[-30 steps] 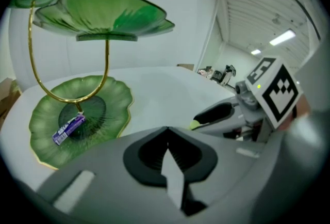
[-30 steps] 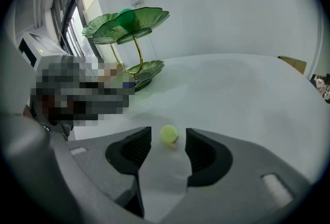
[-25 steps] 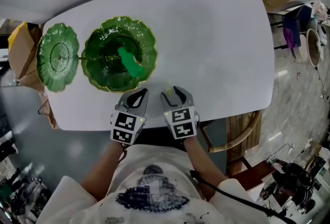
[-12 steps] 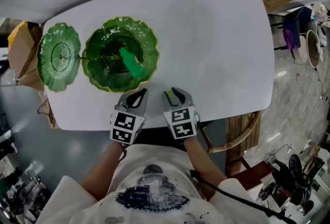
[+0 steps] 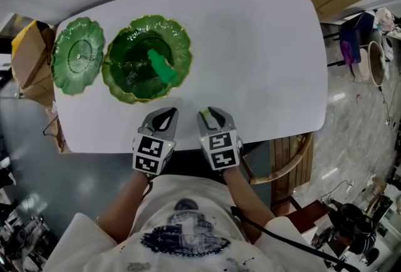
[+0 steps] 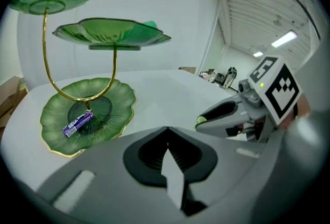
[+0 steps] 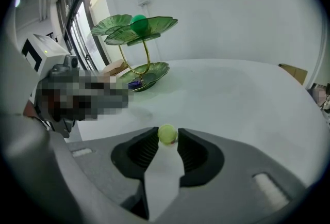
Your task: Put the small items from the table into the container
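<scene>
Pickup is the step in hand, as I judge it: the right tongs [image 7: 167, 137] are closed on a small yellow-green ball [image 7: 167, 133], which sits at their very tips with a pad pressing on each side. Whether it is lifted off the white worktop [image 5: 263, 57] I cannot tell. The left tongs [image 6: 167, 129] are fully closed with nothing between them, just beside the right ones on their left. The container, a green leaf-shaped tiered stand [image 6: 117, 100] on a gold stem, is ahead of both tongs and to their left, well apart from the ball. A purple wrapped sweet [image 6: 77, 123] lies in its lowest dish and a bright green item [image 5: 161, 68] on a higher one. The next move, I think, calls for carrying the ball forward and left over one dish with a firm grip, because a round thing held at the tips may slip, and then opening low so it does not roll out.
</scene>
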The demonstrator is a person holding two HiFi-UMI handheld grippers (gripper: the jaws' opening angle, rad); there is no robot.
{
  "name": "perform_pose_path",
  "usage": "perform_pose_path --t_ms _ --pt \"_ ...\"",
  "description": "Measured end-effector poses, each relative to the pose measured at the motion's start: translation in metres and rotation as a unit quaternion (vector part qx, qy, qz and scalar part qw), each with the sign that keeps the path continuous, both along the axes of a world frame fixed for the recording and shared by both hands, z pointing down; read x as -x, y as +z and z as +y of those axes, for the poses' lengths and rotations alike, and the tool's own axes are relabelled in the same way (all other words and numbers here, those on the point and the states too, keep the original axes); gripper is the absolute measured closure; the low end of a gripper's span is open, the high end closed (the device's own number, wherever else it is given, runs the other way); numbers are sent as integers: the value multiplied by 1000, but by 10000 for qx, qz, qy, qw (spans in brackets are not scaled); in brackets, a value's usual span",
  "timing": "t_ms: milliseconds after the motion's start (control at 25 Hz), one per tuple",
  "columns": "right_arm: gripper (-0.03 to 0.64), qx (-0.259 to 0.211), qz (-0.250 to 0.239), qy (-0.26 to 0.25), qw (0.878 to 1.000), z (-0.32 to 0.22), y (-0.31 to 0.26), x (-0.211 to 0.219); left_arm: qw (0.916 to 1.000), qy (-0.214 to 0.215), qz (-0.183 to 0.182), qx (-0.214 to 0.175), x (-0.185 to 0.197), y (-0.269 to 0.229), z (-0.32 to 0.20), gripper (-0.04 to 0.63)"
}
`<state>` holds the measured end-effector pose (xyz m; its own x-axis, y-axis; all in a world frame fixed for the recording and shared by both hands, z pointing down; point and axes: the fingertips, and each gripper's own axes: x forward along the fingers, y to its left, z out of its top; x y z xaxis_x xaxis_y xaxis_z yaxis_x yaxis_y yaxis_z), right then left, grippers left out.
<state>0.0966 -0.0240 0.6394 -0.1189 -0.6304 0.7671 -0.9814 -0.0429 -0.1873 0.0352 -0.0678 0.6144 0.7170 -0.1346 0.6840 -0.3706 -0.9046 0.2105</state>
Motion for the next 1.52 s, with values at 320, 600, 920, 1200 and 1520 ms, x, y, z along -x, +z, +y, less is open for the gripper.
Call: perform_pose_path --t_ms 320,600,920,1200,1520 --pt "503 -338 146 -74 9993 33 -35 14 9994 -127 154 -274 22 -28 33 606" --pt "503 -550 283 -115 9980 73 -57 30 9977 -256 323 -541 46 -40 69 605" --pt "503 -812 480 -105 9955 102 -83 34 9968 -325 382 -628 63 -67 100 605" --pt "503 -1096 452 -176 9928 105 -111 47 9939 -419 445 -917 74 -95 105 606" --pt "503 -1186 352 -489 9911 99 -120 80 9903 -747 445 -1085 106 -107 102 606"
